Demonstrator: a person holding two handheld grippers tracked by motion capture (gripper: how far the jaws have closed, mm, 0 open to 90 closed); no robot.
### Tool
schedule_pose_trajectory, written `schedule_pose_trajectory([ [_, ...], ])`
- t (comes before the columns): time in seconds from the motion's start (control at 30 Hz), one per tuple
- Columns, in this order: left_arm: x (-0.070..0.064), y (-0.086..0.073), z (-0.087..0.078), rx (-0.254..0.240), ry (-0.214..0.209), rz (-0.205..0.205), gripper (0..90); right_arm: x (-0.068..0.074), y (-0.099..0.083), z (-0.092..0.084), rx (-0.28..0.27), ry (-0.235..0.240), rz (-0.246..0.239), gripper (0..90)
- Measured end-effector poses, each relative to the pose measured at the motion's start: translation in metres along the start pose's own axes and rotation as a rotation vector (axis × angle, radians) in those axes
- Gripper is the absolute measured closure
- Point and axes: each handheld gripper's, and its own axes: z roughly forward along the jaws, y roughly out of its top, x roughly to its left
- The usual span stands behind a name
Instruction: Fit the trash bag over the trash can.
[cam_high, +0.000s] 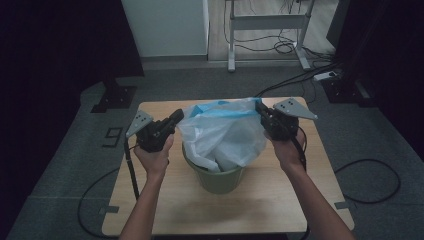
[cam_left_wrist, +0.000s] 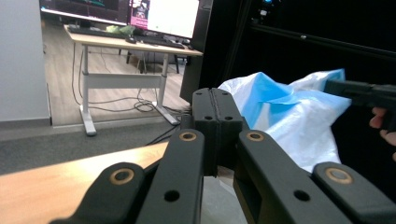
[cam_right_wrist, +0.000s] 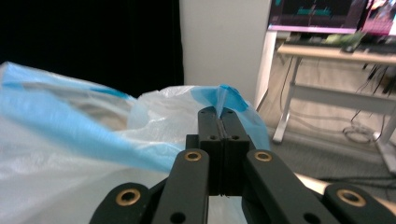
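Grey carpet (cam_high: 60, 165) surrounds the wooden table (cam_high: 260, 205). Beyond the grippers stand a white-framed desk (cam_high: 267, 22) with cables beneath and a white wall panel (cam_high: 165, 27). Black curtains (cam_high: 50, 45) flank them.

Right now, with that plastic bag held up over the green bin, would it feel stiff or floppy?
Probably floppy: the plastic bag sags and creases between the left tongs and right tongs. Likely very light, being thin and translucent. It may slip, since each holds just an edge.

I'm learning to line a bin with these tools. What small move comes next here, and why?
Probably lower both rims outward over the green bin's edge. The left hand-held gripper and the right hand-held gripper are each shut on an opposite side of the white and blue bag, whose mouth is stretched open above the bin while its bottom hangs inside.
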Motion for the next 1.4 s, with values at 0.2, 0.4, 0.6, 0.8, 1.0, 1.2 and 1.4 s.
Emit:
schedule_pose_trajectory([
  [0.2,-0.007,-0.004,-0.003,-0.019,-0.052,0.01,89.6,0.0,0.006,-0.007,-0.055,0.018,0.002,88.5],
  [0.4,-0.021,-0.028,-0.036,-0.027,-0.073,0.043,89.6,0.014,-0.026,-0.046,-0.078,0.113,0.026,87.9],
  [0.6,-0.028,-0.056,-0.065,-0.022,-0.086,0.035,89.5,0.026,-0.058,-0.066,-0.062,0.165,0.052,87.2],
  [0.8,-0.03,-0.078,-0.081,0.002,-0.092,0.035,89.2,0.043,-0.094,-0.081,-0.024,0.225,0.066,86.7],
  [1.0,-0.028,-0.089,-0.09,0.025,-0.109,0.015,81.7,0.047,-0.119,-0.089,0.014,0.235,0.071,86.7],
  [1.2,-0.042,-0.052,-0.09,0.004,-0.088,0.084,57.0,0.048,-0.118,-0.088,0.023,0.23,0.036,86.7],
  [1.4,-0.056,-0.023,-0.066,0.099,-0.114,0.132,39.2,0.049,-0.12,-0.086,0.035,0.231,0.027,86.7],
])
